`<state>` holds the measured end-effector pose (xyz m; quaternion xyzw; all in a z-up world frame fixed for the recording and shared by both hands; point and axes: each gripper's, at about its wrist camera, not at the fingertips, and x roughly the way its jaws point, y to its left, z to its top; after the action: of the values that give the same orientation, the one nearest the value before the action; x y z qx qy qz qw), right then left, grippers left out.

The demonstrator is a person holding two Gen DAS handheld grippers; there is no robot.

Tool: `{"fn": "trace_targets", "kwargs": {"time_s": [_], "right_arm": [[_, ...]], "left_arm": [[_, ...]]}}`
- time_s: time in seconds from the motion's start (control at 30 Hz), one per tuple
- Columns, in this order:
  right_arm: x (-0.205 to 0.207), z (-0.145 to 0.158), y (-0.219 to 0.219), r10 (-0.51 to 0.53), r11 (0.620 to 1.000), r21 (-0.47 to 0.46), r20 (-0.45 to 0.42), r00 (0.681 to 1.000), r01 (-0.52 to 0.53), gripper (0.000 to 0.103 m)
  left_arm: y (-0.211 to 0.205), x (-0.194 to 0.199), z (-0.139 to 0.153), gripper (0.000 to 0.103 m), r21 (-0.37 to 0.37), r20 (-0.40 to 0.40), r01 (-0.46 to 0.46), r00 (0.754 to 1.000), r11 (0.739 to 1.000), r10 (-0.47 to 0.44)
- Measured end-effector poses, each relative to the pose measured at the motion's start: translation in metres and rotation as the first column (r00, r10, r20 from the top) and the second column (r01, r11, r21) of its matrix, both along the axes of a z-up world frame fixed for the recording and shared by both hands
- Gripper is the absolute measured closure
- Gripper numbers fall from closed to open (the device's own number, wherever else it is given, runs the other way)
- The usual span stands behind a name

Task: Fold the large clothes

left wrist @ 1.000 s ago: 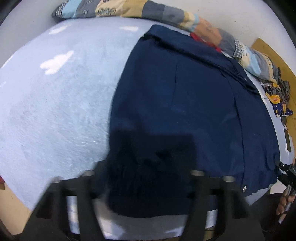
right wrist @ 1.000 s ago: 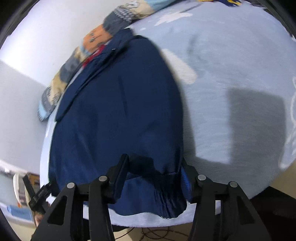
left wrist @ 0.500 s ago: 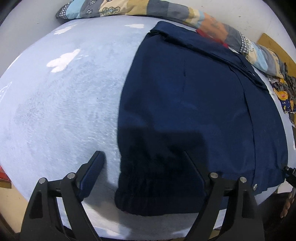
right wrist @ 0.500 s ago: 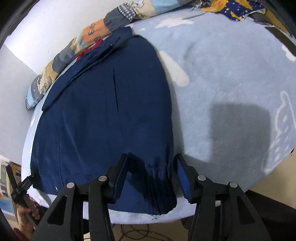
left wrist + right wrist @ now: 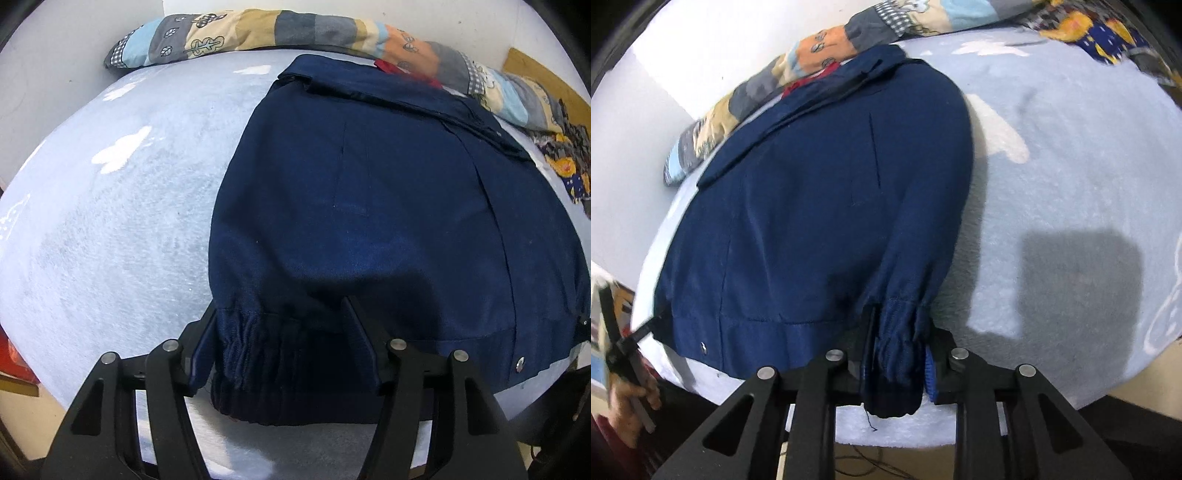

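Note:
A large navy blue jacket (image 5: pixel 369 192) lies flat on a pale blue fleece blanket (image 5: pixel 110 229), collar at the far side. It also shows in the right wrist view (image 5: pixel 812 221). My left gripper (image 5: pixel 280 336) is open, its jaws straddling the elastic hem at the jacket's near left corner. My right gripper (image 5: pixel 901 339) is shut on the gathered sleeve cuff (image 5: pixel 895 369) at the jacket's near right corner. The other hand and left gripper (image 5: pixel 624 343) show at the left edge of the right wrist view.
A patchwork quilt roll (image 5: pixel 280 33) lies along the far edge against the white wall. A patterned cloth (image 5: pixel 569 170) sits at the far right. The blanket's near edge (image 5: pixel 897 428) drops off just under the grippers. White cloud shapes (image 5: pixel 1001 136) mark the blanket.
The right jaws have closed from around the cuff onto it, bunching it. The left gripper has moved forward onto the elastic hem, jaws narrowing but still apart.

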<state>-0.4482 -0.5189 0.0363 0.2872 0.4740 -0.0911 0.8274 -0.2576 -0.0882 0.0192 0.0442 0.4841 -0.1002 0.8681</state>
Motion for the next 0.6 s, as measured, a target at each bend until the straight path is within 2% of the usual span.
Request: {"fn": "trace_targets", "kwargs": {"time_s": [0.1, 0.17, 0.3, 0.4, 0.47, 0.5, 0.53, 0.57, 0.6], "right_arm": [[-0.01, -0.006, -0.016, -0.08, 0.987, 0.14, 0.013, 0.997, 0.077, 0.079], [-0.011, -0.006, -0.023, -0.09, 0.978, 0.187, 0.006, 0.996, 0.088, 0.079], [-0.01, -0.004, -0.021, -0.069, 0.98, 0.19, 0.002, 0.998, 0.067, 0.078], [-0.005, 0.001, -0.016, -0.042, 0.989, 0.139, 0.007, 0.999, 0.041, 0.087], [-0.004, 0.011, -0.011, -0.023, 0.994, 0.111, 0.049, 0.999, 0.017, 0.089], [-0.004, 0.013, -0.012, -0.02, 0.995, 0.103, 0.066, 0.998, 0.014, 0.089], [-0.004, 0.017, -0.011, -0.017, 0.995, 0.099, 0.085, 0.996, 0.009, 0.089], [-0.003, 0.019, -0.01, -0.011, 0.995, 0.097, 0.092, 0.996, 0.002, 0.089], [-0.002, 0.019, -0.01, -0.011, 0.995, 0.098, 0.094, 0.996, 0.002, 0.089]], "left_arm": [[0.001, -0.001, -0.001, 0.041, -0.01, 0.004, -0.007, 1.0, 1.0, 0.007], [0.0, -0.001, 0.0, 0.04, 0.0, 0.003, -0.004, 1.0, 1.0, 0.004], [0.0, 0.003, 0.0, 0.04, -0.005, -0.021, 0.001, 1.0, 1.0, -0.001], [-0.001, 0.005, 0.0, 0.039, -0.002, -0.039, 0.002, 0.999, 1.0, -0.002], [0.0, 0.006, 0.001, 0.039, -0.01, -0.049, 0.003, 0.999, 1.0, -0.003], [0.001, 0.006, 0.002, 0.047, -0.015, -0.046, 0.005, 0.999, 1.0, -0.006], [0.002, 0.006, 0.004, 0.067, -0.022, -0.04, 0.01, 0.999, 1.0, -0.011], [0.003, 0.006, 0.006, 0.077, -0.038, -0.035, 0.023, 0.999, 0.999, -0.024], [0.007, 0.008, 0.008, 0.078, -0.083, -0.047, 0.026, 0.998, 0.996, -0.03]]}}
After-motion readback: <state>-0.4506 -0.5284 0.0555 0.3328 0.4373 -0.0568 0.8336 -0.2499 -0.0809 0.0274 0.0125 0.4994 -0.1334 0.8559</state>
